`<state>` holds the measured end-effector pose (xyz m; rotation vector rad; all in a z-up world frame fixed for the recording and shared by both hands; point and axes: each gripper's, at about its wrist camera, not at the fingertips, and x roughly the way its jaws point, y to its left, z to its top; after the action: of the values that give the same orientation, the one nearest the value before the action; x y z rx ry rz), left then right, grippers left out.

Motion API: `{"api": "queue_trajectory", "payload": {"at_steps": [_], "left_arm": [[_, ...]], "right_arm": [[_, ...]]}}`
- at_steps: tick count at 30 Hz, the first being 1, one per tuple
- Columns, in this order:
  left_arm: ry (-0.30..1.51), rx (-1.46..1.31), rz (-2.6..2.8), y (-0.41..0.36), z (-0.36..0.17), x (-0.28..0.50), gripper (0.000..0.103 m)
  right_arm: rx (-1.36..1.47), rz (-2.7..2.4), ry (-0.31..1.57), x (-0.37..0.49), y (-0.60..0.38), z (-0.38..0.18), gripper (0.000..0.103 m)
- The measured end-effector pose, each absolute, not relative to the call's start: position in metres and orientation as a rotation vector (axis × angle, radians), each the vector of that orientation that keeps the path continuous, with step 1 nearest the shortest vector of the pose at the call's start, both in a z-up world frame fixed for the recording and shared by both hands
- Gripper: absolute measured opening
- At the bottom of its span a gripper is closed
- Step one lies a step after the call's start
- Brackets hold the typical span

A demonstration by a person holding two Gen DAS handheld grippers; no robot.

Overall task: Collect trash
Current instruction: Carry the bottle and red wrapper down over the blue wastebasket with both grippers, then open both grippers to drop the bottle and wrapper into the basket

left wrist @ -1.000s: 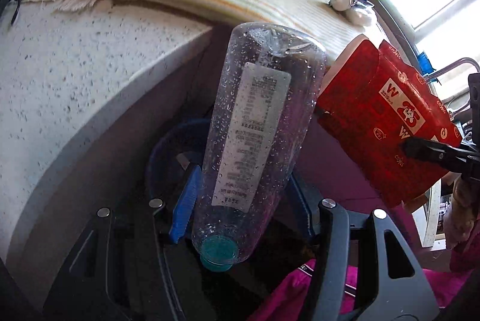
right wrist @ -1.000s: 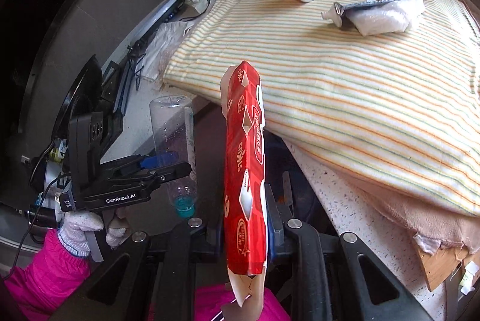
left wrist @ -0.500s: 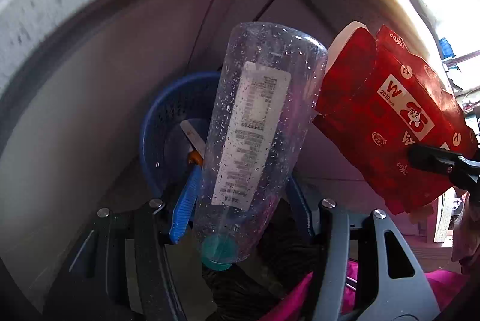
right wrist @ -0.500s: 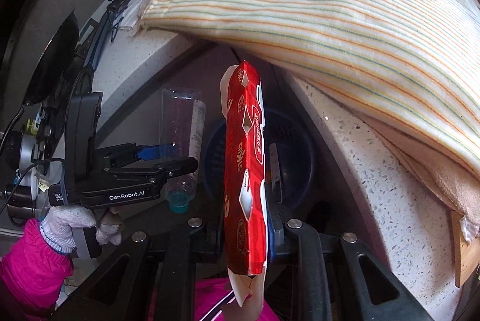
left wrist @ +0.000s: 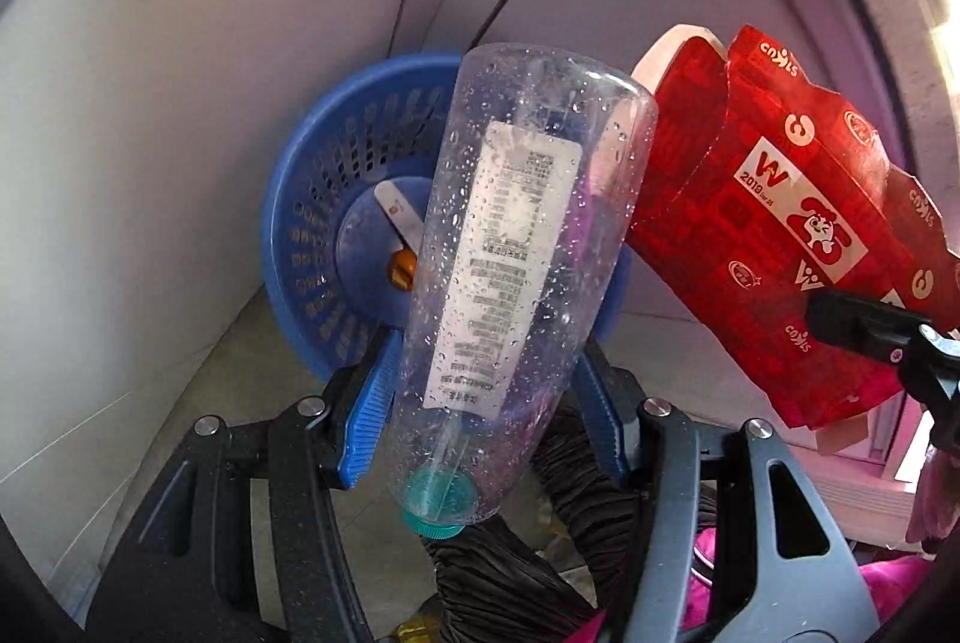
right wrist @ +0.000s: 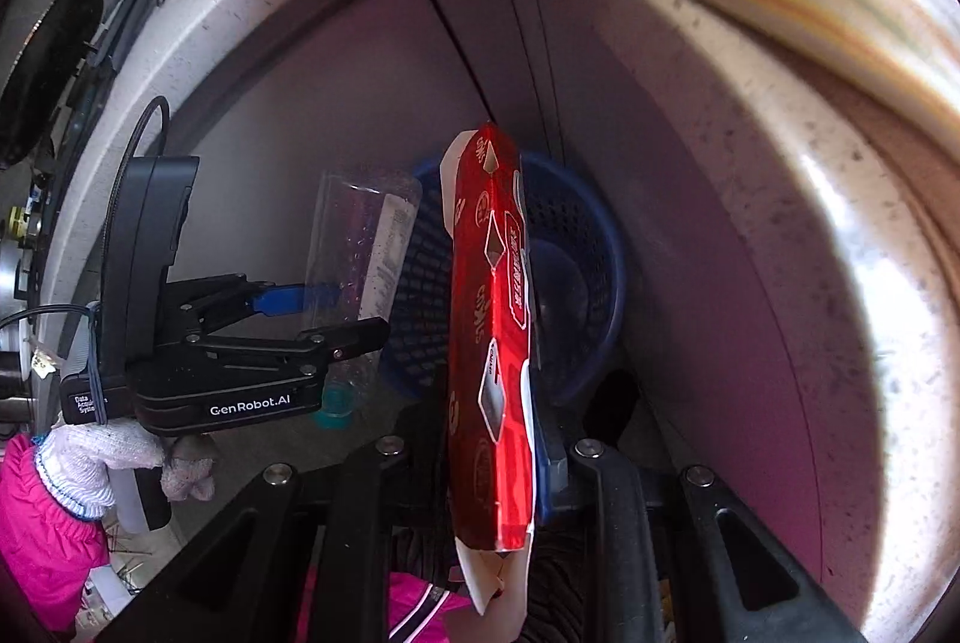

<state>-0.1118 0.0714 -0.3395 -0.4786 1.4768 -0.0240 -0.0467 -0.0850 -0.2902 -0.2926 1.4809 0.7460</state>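
Two pieces of trash are being carried at once here, and neither is being dropped yet. The left gripper (left wrist: 486,391) is being kept pinched on a clear plastic bottle (left wrist: 516,271), its blue pads pressed against the lower body on both sides. The right gripper (right wrist: 528,439) is being squeezed nearly flat on a red carton (right wrist: 492,343), which is folded thin.

Orientation-wise, the bottle is being held upside down relative to the gripper: its teal cap (left wrist: 435,499) is sitting back toward the camera and its base is pointing forward and down at the blue basket (left wrist: 312,223). Its long axis is being kept roughly along the fingers, tilted a bit to the right. The carton's long axis is likewise being run along the fingers, edge-on, with its open flap end nearest the camera.

Progress is probably about halfway for these two: picked up, positioned over the basket on the floor below the tabletop edge, release not yet done. A small scrap (left wrist: 399,214) is already lying inside.
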Motion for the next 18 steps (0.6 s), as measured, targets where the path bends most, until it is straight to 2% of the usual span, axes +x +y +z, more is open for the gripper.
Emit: {"api": "queue_trajectory", "payload": {"at_steps": [9, 18], "left_arm": [[1.52, -0.461, 0.001, 0.055, -0.352, -0.083, 0.058], [1.525, -0.449, 0.022, 0.052, -0.352, -0.089, 0.059]], "right_arm": [[-0.306, 0.711, 1.507, -0.046, -0.062, -0.309, 0.021], [-0.305, 0.705, 1.501, -0.043, -0.057, -0.307, 0.025]]}}
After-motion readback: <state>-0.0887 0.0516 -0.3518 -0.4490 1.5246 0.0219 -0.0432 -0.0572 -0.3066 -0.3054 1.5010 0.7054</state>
